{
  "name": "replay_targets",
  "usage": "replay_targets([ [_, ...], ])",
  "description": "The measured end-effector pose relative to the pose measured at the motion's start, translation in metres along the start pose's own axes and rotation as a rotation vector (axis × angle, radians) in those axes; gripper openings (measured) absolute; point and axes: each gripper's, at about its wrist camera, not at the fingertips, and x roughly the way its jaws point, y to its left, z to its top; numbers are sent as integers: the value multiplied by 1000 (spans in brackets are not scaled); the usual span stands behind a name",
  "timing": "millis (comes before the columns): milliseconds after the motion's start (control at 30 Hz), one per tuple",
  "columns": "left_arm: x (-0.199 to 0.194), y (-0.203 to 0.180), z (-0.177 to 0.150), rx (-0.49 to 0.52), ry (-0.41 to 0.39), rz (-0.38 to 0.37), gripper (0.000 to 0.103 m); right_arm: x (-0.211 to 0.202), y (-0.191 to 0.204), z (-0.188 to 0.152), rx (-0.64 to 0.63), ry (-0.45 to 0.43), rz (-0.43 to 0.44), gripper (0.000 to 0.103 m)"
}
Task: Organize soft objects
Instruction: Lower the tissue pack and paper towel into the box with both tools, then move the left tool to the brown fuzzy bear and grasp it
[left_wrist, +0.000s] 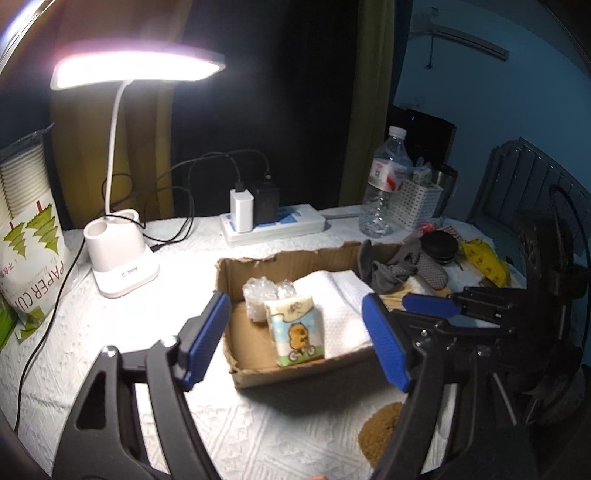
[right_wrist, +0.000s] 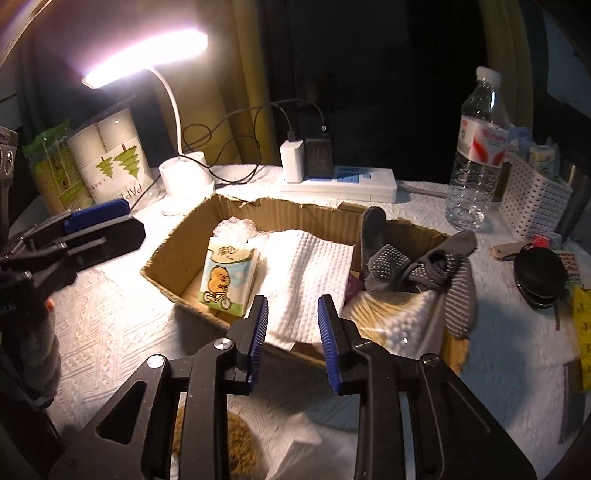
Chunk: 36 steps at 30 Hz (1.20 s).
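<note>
A shallow cardboard box (left_wrist: 255, 373) (right_wrist: 166, 266) sits on the white cloth. In it stand a cartoon tissue pack (left_wrist: 295, 332) (right_wrist: 225, 277), bubble wrap (left_wrist: 258, 295), a folded white towel (left_wrist: 340, 299) (right_wrist: 306, 273), grey dotted socks (left_wrist: 402, 269) (right_wrist: 410, 266) and a pack of cotton swabs (right_wrist: 384, 314). My left gripper (left_wrist: 295, 339) is open and empty, held just before the box. My right gripper (right_wrist: 291, 332) is open and empty, over the box's near edge by the towel; it also shows in the left wrist view (left_wrist: 432, 306).
A lit white desk lamp (left_wrist: 122, 258) (right_wrist: 184, 173), a paper cup pack (left_wrist: 26, 236), a power strip with chargers (left_wrist: 273, 221) (right_wrist: 340, 181), a water bottle (left_wrist: 384, 184) (right_wrist: 476, 147), a white basket (right_wrist: 532, 199), a black round case (right_wrist: 539, 273) and a brown round pad (left_wrist: 380, 432) (right_wrist: 240, 446) lie around.
</note>
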Motion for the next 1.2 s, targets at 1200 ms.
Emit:
replay_targets([
  [1200,8,-86,-69,70,197,-32,76,-56,-50,-105,122,23,-48,48],
])
